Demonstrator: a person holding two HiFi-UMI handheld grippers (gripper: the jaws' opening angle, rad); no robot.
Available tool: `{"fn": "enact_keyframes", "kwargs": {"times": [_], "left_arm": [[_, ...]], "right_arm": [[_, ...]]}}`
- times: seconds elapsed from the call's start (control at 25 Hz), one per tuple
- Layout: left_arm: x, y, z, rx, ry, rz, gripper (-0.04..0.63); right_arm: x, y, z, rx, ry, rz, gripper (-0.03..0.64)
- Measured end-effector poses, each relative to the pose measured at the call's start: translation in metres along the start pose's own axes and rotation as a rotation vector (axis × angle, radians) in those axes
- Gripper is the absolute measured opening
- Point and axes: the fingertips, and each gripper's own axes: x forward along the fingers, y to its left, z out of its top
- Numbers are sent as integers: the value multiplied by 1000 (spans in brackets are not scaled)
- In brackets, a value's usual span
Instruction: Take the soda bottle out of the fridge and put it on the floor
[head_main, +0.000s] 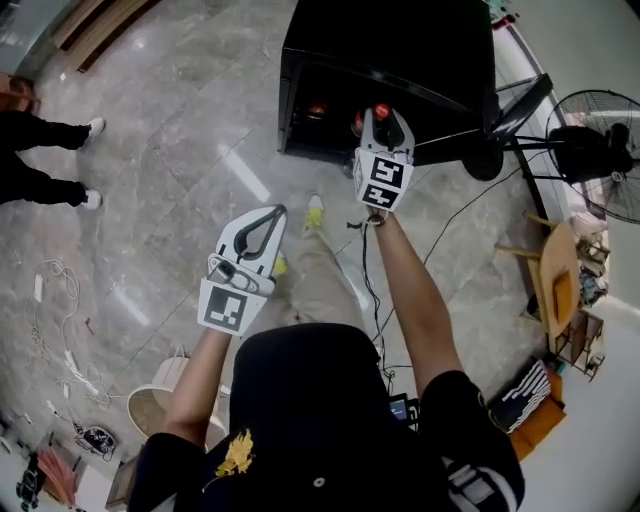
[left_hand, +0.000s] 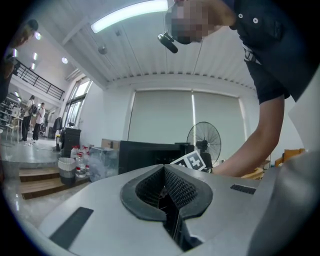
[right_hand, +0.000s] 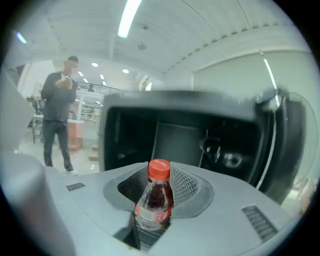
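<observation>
The soda bottle (right_hand: 154, 201), dark cola with a red cap (head_main: 381, 111), stands upright between the jaws of my right gripper (right_hand: 159, 189). The pads press on its body. In the head view the right gripper (head_main: 385, 122) hangs just in front of the open mouth of the black fridge (head_main: 400, 50), above the floor. Behind the bottle, the fridge's dark inside (right_hand: 190, 142) fills the right gripper view. My left gripper (head_main: 270, 218) floats lower left over the grey marble floor (head_main: 170, 150). Its jaws are shut with nothing in them (left_hand: 167, 194).
The fridge door (right_hand: 286, 145) stands open at the right. A reddish item (head_main: 317, 110) sits inside the fridge. A standing fan (head_main: 600, 150) and a wooden stool (head_main: 558, 275) are at the right, with cables (head_main: 60, 330) at the left. A bystander's legs (head_main: 45, 160) are at far left.
</observation>
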Motion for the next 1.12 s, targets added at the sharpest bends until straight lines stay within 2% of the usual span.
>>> {"fn": "enact_keyframes", "kwargs": {"times": [0.32,0.48,0.8,1.12], "left_arm": [[-57,-8,37,19,-31,-3,17],[-64,-22,57,30,-71,-3,17],[-66,-57,79,28,-107,-16,17],[-49,-106,91,50,-104,40,17]], "right_arm": [[-116,20,74,4,-69,59,126],[-176,17,96,0,-83,99,126],[-259,12,115,10,-108,138,126],[-307,-17,103,-40,-114,213,124]]}}
